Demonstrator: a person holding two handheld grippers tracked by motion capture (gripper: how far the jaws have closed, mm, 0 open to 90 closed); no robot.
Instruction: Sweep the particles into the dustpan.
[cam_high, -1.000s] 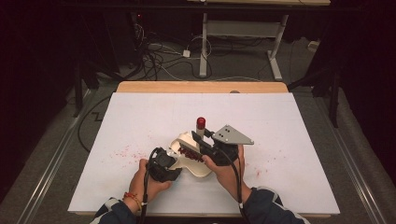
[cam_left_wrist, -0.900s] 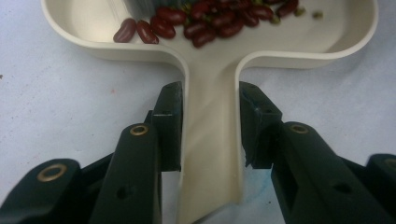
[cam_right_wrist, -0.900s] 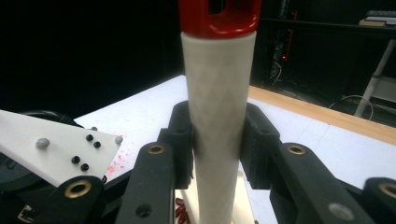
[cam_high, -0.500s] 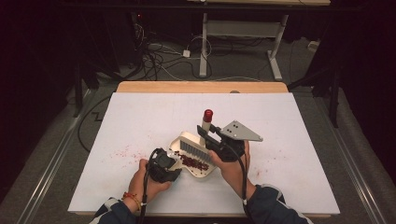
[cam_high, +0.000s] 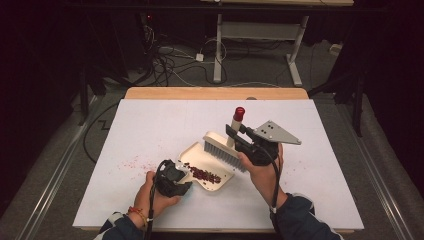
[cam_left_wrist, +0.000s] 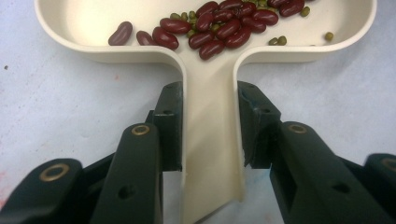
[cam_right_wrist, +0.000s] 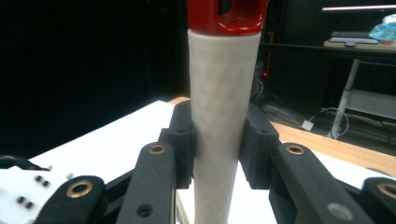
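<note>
A cream dustpan (cam_high: 207, 166) lies on the white table, holding red kidney beans (cam_left_wrist: 219, 25) and a few small green ones. My left gripper (cam_left_wrist: 209, 123) is shut on the dustpan's handle (cam_left_wrist: 210, 140), at the pan's near left in the high view (cam_high: 172, 177). My right gripper (cam_right_wrist: 217, 140) is shut on the cream handle (cam_right_wrist: 223, 116) of a brush with a red cap (cam_high: 239, 113). The brush (cam_high: 223, 150) is lifted, its grey bristles hanging above the pan's right rim.
Faint red specks (cam_high: 131, 163) mark the white tabletop (cam_high: 165, 122) left of the pan. A wooden strip (cam_high: 215, 93) runs along the table's far edge. Cables and a desk frame (cam_high: 260, 45) lie on the floor beyond.
My right gripper has lifted the brush up and to the right, off the dustpan. The left gripper and dustpan have stayed put.
</note>
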